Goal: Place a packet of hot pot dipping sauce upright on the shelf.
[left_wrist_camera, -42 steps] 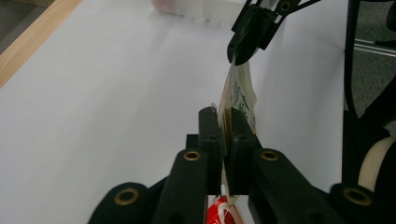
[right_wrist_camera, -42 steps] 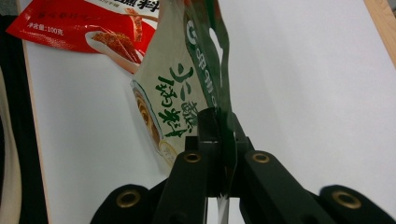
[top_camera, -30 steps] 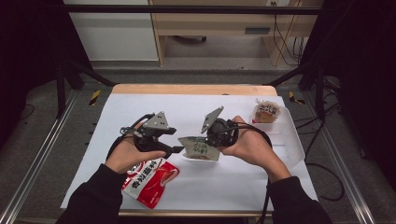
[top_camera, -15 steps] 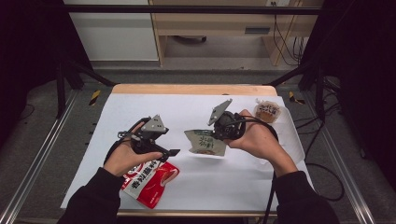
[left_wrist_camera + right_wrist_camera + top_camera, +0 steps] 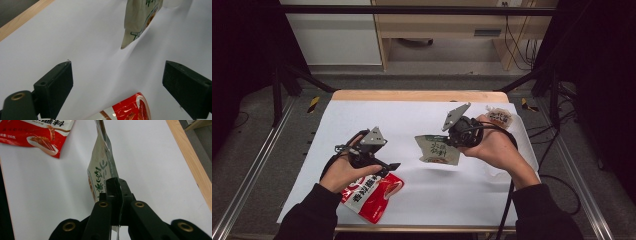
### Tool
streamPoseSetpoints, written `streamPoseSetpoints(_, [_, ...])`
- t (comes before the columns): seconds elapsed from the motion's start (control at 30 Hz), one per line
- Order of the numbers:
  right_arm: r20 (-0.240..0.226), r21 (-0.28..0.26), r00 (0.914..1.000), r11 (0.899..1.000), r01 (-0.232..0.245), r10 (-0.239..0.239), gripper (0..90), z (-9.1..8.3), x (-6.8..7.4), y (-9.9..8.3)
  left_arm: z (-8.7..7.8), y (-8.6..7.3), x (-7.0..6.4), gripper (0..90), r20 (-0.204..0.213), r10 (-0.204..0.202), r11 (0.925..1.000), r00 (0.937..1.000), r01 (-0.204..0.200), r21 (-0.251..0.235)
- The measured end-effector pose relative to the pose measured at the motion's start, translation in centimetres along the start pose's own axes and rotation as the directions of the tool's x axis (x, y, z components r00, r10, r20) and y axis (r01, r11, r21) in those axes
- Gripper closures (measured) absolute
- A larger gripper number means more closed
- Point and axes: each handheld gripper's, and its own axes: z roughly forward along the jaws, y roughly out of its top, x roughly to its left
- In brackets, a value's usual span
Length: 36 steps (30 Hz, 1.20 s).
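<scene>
Red pouch (image 5: 373, 195) nearest, flat on white table (image 5: 362, 120), under left hand. Left gripper (image 5: 387, 166) released, jaws wide, hovering just above red pouch's far edge. Farther right, right gripper (image 5: 451, 140) clenched on green pouch (image 5: 437, 150), pinching 1 edge; pouch hangs clear of table, between the 2 grippers. Judgement: light, thin, floppy film, likely slippery; grip flat sealed edge, not bulging middle. Third pouch (image 5: 499, 118) beyond right hand.

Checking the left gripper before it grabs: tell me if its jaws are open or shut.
Open: the left gripper has its jaws wide apart over bare white table, nothing between them.
</scene>
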Motion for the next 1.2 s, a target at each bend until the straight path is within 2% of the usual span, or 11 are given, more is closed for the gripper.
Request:
streamPoseSetpoints(0.1, [0.014, -0.01, 0.9999, 1.0, 0.006, -0.006, 90.0, -0.9, -0.3, -0.2, -0.1, -0.3, -0.1, 9.2, -0.006, 0.012, 0.9999, 0.9999, -0.012, 0.007])
streamPoseSetpoints(0.33, [0.076, -0.05, 0.9971, 0.999, 0.006, -0.002, 90.0, -4.5, -1.0, -0.9, -0.4, -1.7, -0.3, 8.7, -0.032, -0.003, 1.0, 0.9995, 0.003, -0.007])
streamPoseSetpoints(0.4, [0.088, -0.073, 0.9961, 0.997, 0.009, -0.003, 90.0, -5.6, -1.2, -1.2, -0.4, -2.4, -0.2, 8.2, -0.051, -0.01, 0.9999, 0.9986, 0.01, -0.008])
streamPoseSetpoints(0.6, [0.152, -0.091, 0.9882, 0.996, -0.002, 0.016, 90.0, -8.4, -2.4, -2.4, -0.7, -4.0, -0.2, 7.6, -0.061, -0.026, 0.9997, 0.9978, 0.025, -0.003])
streamPoseSetpoints(0.8, [0.199, -0.099, 0.9792, 0.995, -0.019, 0.038, 90.0, -10.3, -3.5, -3.7, -1.2, -5.6, -0.1, 7.1, -0.08, -0.026, 0.9996, 0.9964, 0.027, 0.011])
streamPoseSetpoints(0.97, [0.231, -0.096, 0.972, 0.995, -0.021, 0.042, 90.0, -11.3, -4.2, -4.5, -1.7, -6.8, 0.2, 7.1, -0.098, -0.062, 0.9981, 0.9933, 0.061, -0.011])
streamPoseSetpoints(1.2, [0.264, -0.127, 0.9628, 0.992, -0.023, 0.056, 90.0, -12.7, -5.3, -5.7, -2.2, -8.1, 0.4, 7.0, -0.126, -0.079, 0.9965, 0.9888, 0.074, -0.039])
